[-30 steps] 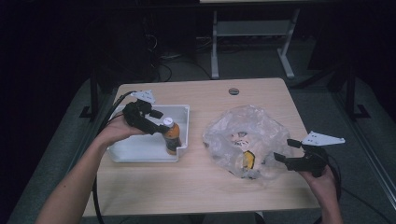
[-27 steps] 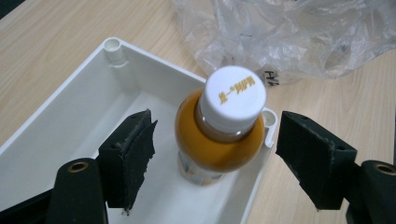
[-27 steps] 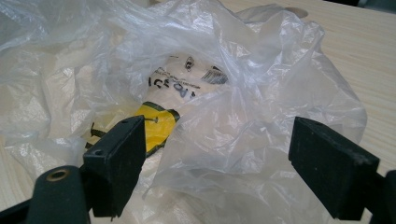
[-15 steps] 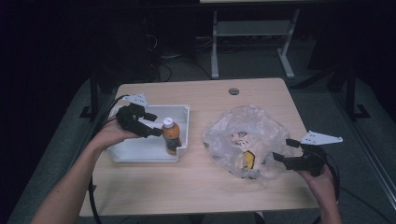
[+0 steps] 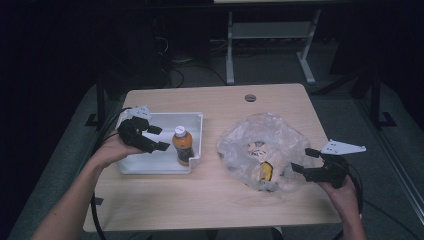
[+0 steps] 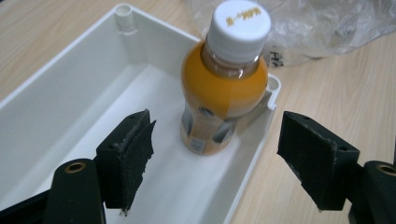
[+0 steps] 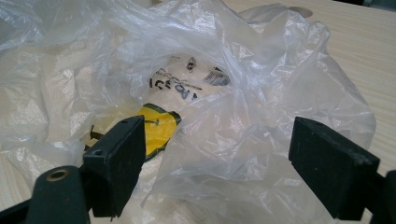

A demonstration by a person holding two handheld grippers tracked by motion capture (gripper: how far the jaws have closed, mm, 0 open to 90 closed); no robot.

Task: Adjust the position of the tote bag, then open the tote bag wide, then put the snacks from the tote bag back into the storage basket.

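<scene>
An orange drink bottle (image 5: 183, 145) with a white cap stands upright in the right end of a white tray (image 5: 150, 162). In the left gripper view the bottle (image 6: 224, 79) rises beyond the jaws, inside the tray (image 6: 70, 93). My left gripper (image 5: 156, 138) is open, just left of the bottle and apart from it. A crumpled clear plastic bag (image 5: 257, 150) lies on the right half of the table, with a white and yellow packet (image 7: 180, 100) inside. My right gripper (image 5: 304, 160) is open at the bag's right edge, its jaws either side of loose plastic (image 7: 243, 140).
The wooden table (image 5: 215, 200) has a round cable hole (image 5: 250, 97) near its far edge. Bare tabletop lies along the near edge and between tray and bag. Metal stand legs (image 5: 305, 60) stand on the floor beyond the table.
My left gripper let go of the bottle, opened and drew back to the left. The bottle stayed upright in the tray. The right gripper barely moved.
</scene>
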